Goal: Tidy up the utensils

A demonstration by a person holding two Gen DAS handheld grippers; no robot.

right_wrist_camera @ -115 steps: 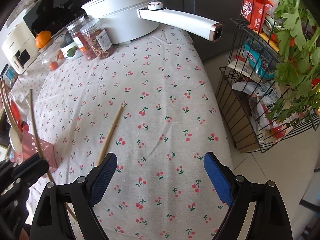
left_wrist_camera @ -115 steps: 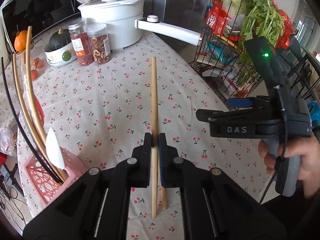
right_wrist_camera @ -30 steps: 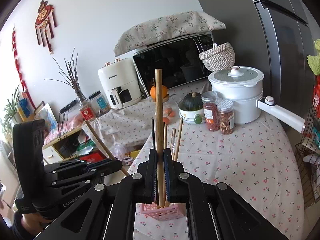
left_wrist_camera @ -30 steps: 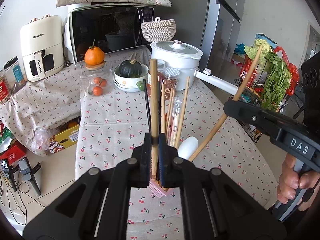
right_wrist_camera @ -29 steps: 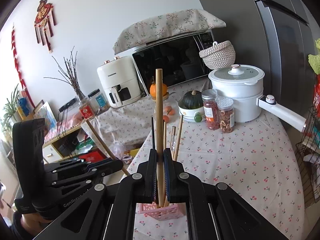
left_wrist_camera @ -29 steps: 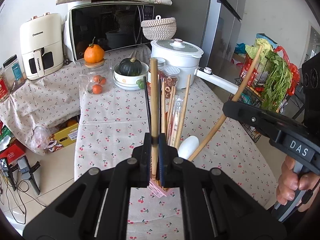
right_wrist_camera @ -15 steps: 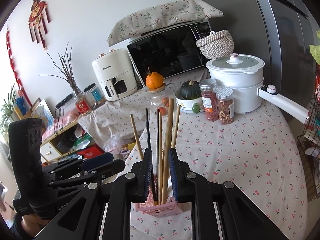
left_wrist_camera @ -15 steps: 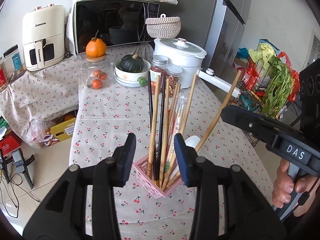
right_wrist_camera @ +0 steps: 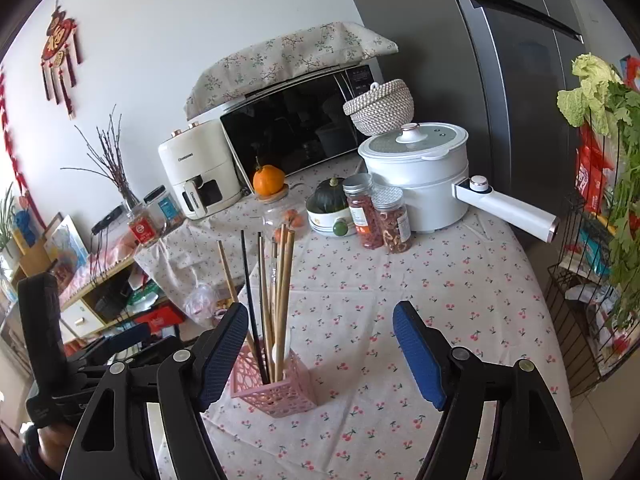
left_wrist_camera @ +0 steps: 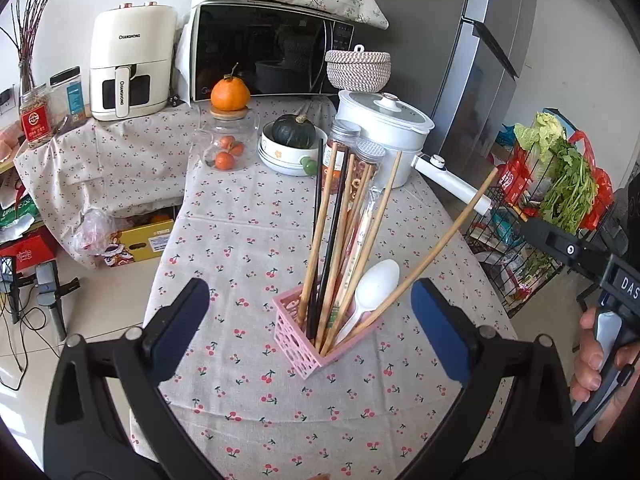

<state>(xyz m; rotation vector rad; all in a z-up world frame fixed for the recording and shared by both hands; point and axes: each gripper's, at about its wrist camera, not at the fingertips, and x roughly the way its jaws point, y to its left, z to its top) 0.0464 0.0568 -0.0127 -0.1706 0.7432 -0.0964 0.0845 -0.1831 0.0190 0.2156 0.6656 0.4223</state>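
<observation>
The chopsticks [left_wrist_camera: 326, 236] stood near upright in the pink basket [left_wrist_camera: 298, 350] on the worktop [left_wrist_camera: 248, 232], a white spoon [left_wrist_camera: 376, 280] among them. The basket lay just ahead of the left claw [left_wrist_camera: 310, 330], whose jaws were opening wide, empty. The right claw [right_wrist_camera: 320, 354] was opening too, empty, basket by its left pad. Readable: "CHANGHONG" on the air fryer [left_wrist_camera: 128, 62], "DAS" on the right claw's body.

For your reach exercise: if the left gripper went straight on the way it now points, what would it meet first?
Probably the chopsticks standing in the pink basket, which sit centred between the left gripper's opening jaws; depth is unclear.
</observation>
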